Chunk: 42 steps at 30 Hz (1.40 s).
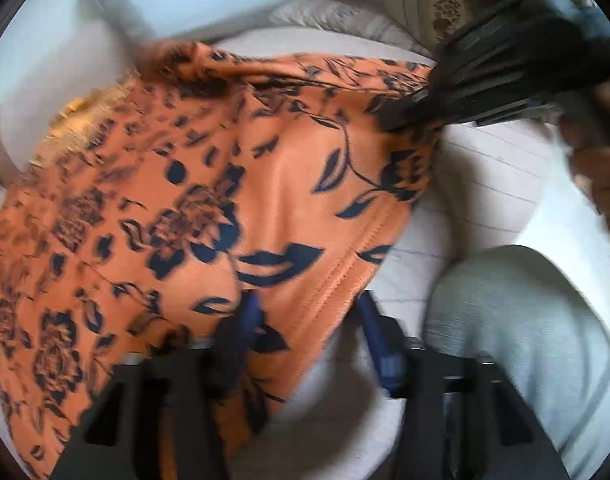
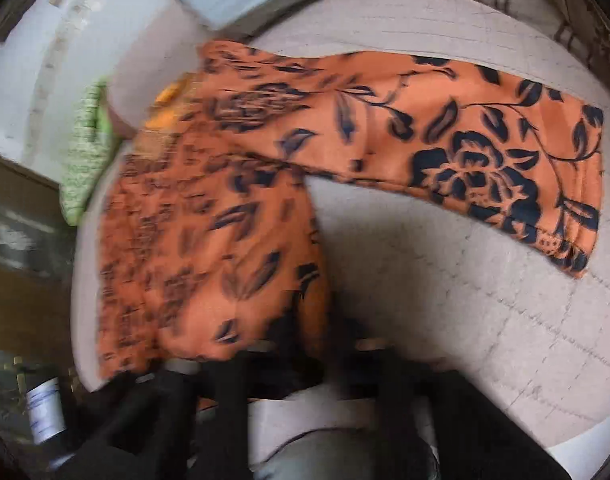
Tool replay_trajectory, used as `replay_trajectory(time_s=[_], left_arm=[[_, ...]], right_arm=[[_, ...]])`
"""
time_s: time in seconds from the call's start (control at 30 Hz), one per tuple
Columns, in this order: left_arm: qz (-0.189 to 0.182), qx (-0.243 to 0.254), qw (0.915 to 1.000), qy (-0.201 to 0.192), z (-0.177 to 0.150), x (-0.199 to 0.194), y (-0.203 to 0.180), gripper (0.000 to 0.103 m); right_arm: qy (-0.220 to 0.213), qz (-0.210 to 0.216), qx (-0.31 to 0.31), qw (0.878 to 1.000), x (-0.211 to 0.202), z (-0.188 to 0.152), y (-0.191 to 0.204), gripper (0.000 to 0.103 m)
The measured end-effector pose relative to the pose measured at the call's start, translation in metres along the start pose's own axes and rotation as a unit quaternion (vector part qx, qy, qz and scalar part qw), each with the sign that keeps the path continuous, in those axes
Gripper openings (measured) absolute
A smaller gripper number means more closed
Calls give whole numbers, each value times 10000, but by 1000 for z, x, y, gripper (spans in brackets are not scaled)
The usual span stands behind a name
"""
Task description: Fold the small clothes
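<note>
An orange garment (image 2: 345, 140) printed with dark blue flowers and leaves is seen spread over a pale quilted bed (image 2: 445, 280), which serves here as the landmark. In the right wrist view, one long section of the garment is laid flat toward the far side of the bed, while a second section is drawn up toward the camera at the near left edge. The right gripper (image 2: 305, 344) is seen at the near end of that raised section; its fingers are blurred and dark, but they are judged to be closed on the cloth, which is bunched at them. In the left wrist view, the right gripper (image 1: 409, 116) is shown from outside, pinched on the garment's upper edge, and the fingers of a hand (image 1: 597, 168) are wrapped around its handle.

The left gripper (image 1: 309, 316) is shown with its blue-tipped fingers (image 1: 371, 320) part-way apart, and a hemmed corner of the garment (image 1: 225, 200) lies between them. Whether the pads press on the cloth cannot be told through the blur. A grey-clad leg (image 1: 525, 340) is seen at the near side of the bed. A green patterned cloth (image 2: 85, 152) is draped off the bed's left edge, and a white-labelled container (image 2: 45, 412) stands on the floor below the bed's near left corner.
</note>
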State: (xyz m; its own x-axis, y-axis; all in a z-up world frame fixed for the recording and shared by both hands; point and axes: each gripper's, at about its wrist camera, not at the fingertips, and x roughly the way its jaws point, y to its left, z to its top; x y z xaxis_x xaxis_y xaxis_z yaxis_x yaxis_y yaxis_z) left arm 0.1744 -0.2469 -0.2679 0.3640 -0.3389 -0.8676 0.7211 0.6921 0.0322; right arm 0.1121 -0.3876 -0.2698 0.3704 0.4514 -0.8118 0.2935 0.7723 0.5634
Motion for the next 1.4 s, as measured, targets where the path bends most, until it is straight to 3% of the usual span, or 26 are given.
replay_trajectory(time_s=[0.07,0.13,0.23,0.3,0.37,0.43,0.47,0.53,0.6,0.63,0.7,0.77,0.8,0.87,0.93,0.97,1.03,1.07,1.13,1.17,1.2,1.23,1.3,1.4], left_arm=[[42,-150,9999,70,2,-4,1,5],[-480,-442,9979,2,-1,-24,8,4],[-713,-328,9967,-201,-11,-58,3,4],[-937,-466,9944,-153,-21,-66,4,9],[-1239,-738,9895,55,-29,-57,11,15],[-1141,-1068,9874,257,-39,-52,24,15],[-1146,-1173,9862,243,-42,-55,30,15],[-1198,-1479,9817,-26,-55,-78,47,27],[-1017,-2014,9736,-344,-72,-103,79,64],[-740,-2431,9657,-525,-89,-118,102,66],[-422,-2941,9529,-615,-115,-134,136,66],[293,-3621,9302,-525,-145,-142,175,66],[702,-3972,9139,-466,-162,-146,196,65],[969,-4395,8919,-436,-186,-151,224,65],[1009,-4806,8702,-398,-206,-154,242,65],[910,-4894,8665,-378,-211,-152,246,65],[489,-4968,8659,-328,-216,-141,249,64],[405,-4875,8716,-326,-214,-136,243,64],[629,-4564,8866,-409,-208,-132,232,64],[630,-4489,8902,-459,-208,-129,229,60],[620,-4475,8907,-496,-208,-128,227,49],[601,-4477,8906,-525,-208,-126,229,41],[572,-4481,8905,-554,-211,-122,228,13],[210,-4832,8717,-793,-225,-127,242,5]], right_arm=[[-145,82,46,9999,-19,-8,4,6],[-255,252,80,9993,-46,-14,3,6],[-326,310,-33,9990,-76,-32,8,6],[-265,65,-66,9996,-82,-42,9,6],[-76,-469,-7,9989,-65,-45,-4,7],[482,-1060,191,9930,-23,-36,-23,12],[622,-1121,369,9911,-14,-35,-30,14],[361,-830,398,9951,-26,-37,-23,17],[-67,-891,78,9960,-52,-41,2,40],[-311,-971,-54,9948,-65,-45,16,53],[-629,-799,-514,9935,-80,-50,52,60],[-602,-371,-1042,9920,-77,-53,92,64],[-544,-134,-1196,9912,-72,-52,104,66],[-136,539,-1343,9894,-36,-52,139,67],[151,840,-1545,9843,-2,-54,175,67],[318,963,-1710,9800,17,-54,195,67],[621,1222,-1868,9728,46,-52,230,66],[755,1319,-1938,9692,61,-50,246,66],[1036,1431,-2150,9605,91,-42,288,66],[1148,1425,-2206,9580,104,-36,305,66],[1262,1404,-2236,9562,117,-32,319,67],[1438,1328,-2275,9539,134,-24,341,67],[1667,1105,-2443,9489,165,-18,374,66],[2009,620,-2792,9369,214,-18,413,64]])
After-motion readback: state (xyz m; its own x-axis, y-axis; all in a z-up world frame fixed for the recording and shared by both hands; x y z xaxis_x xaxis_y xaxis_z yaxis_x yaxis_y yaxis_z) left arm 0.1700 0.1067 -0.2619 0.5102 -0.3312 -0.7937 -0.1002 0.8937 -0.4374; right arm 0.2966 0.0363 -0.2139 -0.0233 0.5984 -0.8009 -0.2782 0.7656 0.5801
